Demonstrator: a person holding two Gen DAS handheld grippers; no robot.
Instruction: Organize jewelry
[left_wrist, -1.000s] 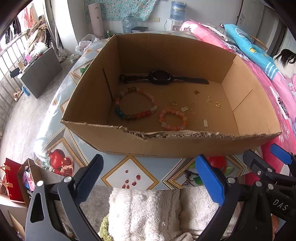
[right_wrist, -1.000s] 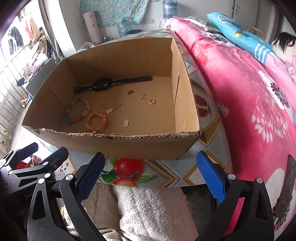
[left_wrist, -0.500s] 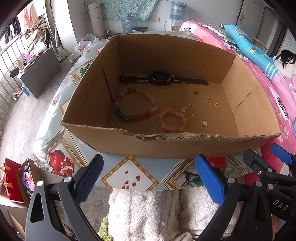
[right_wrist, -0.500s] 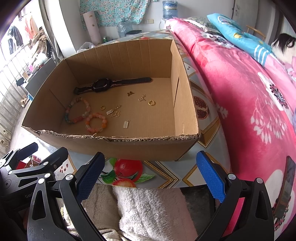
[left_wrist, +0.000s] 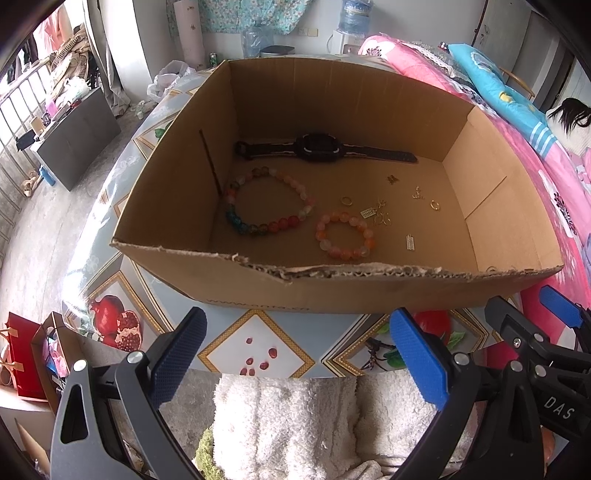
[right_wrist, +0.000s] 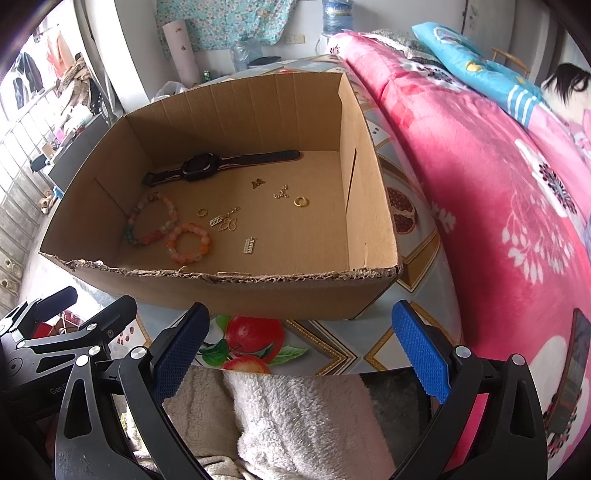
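**Q.** How far along is the sorting?

**A.** By the look of it, most pieces already lie inside the cardboard box (left_wrist: 332, 291), which stands on the bench (left_wrist: 255, 343) near its front edge. A black watch (left_wrist: 317, 147) lies stretched along the far wall. The large bead bracelet (left_wrist: 269, 201) sits near the left wall; the small bead bracelet (left_wrist: 345, 236) lies just beside it, toward the front wall. Small gold pieces are scattered loosely toward the right half: a gold ring (right_wrist: 301, 201), a butterfly charm (right_wrist: 258, 182), and a rectangular charm (right_wrist: 249, 245) nearest the front wall. They look unsorted, so grouping them may remain; nothing lies on the bench outside the box.

**Q.** And the tools?

**A.** The left gripper (left_wrist: 295, 354) hangs before the box's front wall, jaws spread wide, holding nothing. The right gripper (right_wrist: 297, 354) is likewise agape and empty, near the box's front right corner. Neither touches the box.

**Q.** Any legible writing?

**A.** "DAS" is printed on the right gripper's body, seen in the left wrist view; "Gen", cut off, shows on the left gripper's body in the right wrist view. A faint printed line on the box's front wall is too small to read.
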